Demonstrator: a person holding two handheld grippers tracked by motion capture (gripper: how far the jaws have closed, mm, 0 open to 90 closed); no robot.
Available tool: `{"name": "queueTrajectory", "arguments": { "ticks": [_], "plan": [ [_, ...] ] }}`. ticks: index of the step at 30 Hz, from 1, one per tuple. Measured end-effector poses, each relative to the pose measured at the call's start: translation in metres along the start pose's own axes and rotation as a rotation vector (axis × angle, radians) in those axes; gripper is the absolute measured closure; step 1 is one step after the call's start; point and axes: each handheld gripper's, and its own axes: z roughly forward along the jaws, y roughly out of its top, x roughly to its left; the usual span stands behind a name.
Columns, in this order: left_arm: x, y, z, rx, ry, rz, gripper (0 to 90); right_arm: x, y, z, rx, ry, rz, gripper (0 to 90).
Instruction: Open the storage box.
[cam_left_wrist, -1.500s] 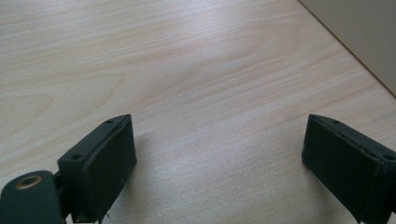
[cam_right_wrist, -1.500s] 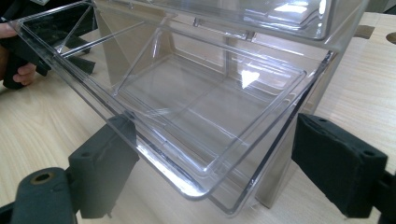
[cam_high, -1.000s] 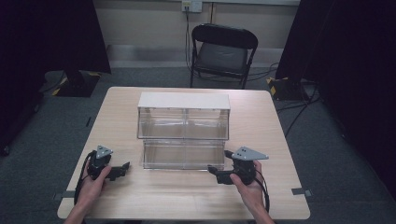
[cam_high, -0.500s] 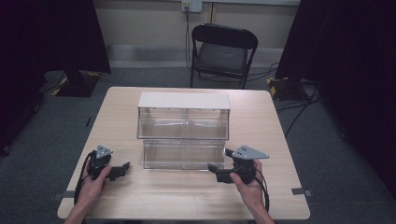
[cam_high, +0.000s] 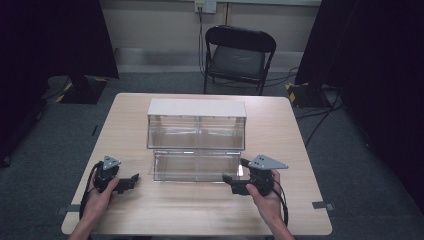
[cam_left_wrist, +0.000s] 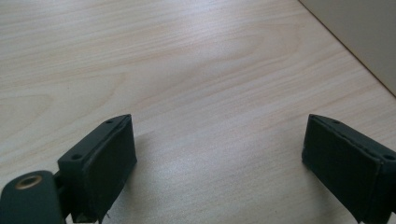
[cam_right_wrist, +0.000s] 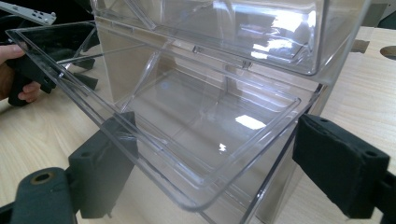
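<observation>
Scene: pale wooden rectangular bench (cam_high: 165, 215) seen from above, on a grey carpeted floor (cam_high: 360, 150).
Task thing: clear plastic two-tier bin organiser with a white top (cam_high: 196, 131), standing at the middle of the bench; upper tier split into two compartments, lower tier a long clear drawer-like tray (cam_high: 196, 166) tipped out toward the near edge.
Tray up close: in the right gripper view, transparent tilted tray (cam_right_wrist: 187, 126) with its rounded front lip low and nearest the camera, nothing visible inside.
Left tongs: black two-jaw hand-held tongs with a grey three-cornered plate (cam_high: 131, 182), held in the left hand (cam_high: 97, 200), resting low over the bench, well to the left of the tray and apart from it.
Left tongs state: released, jaws wide apart in the left gripper view (cam_left_wrist: 219, 163), bare wood grain between them, nothing gripped.
Right tongs: matching black tongs with a grey plate (cam_high: 229, 180), held in the right hand (cam_high: 267, 200), tips just at the tray's front right corner.
Right tongs state: released, jaws spread (cam_right_wrist: 210, 168) to either side of the tray's front lip; left jaw just beside or touching the clear edge, cannot tell which; right jaw clear of it.
Background: black folding chair (cam_high: 237, 55) beyond the far edge of the bench.
</observation>
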Motion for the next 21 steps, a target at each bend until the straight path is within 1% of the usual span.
{"name": "queueTrajectory", "arguments": {
  "ticks": [4,11,13,17,21],
  "plan": [
    [0.0000,0.0000,0.0000,0.000,0.000,0.000,9.2,0.0004,0.0016,-0.0007,-0.003,-0.003,-0.003,13.7],
    [0.0000,0.0000,0.0000,0.000,0.000,0.000,9.2,0.0000,0.0038,-0.0015,0.003,0.010,0.002,13.6],
    [0.0000,0.0000,0.0000,0.000,0.000,0.000,9.2,0.0005,0.0044,-0.0018,0.012,0.008,0.003,13.5],
    [0.0000,0.0000,0.0000,0.000,0.000,0.000,9.2,-0.0002,0.0043,-0.0016,0.006,0.009,0.000,13.5],
    [0.0000,0.0000,0.0000,0.000,0.000,0.000,9.2,-0.0002,0.0047,-0.0020,0.013,0.008,-0.002,13.5]
  ]
}}
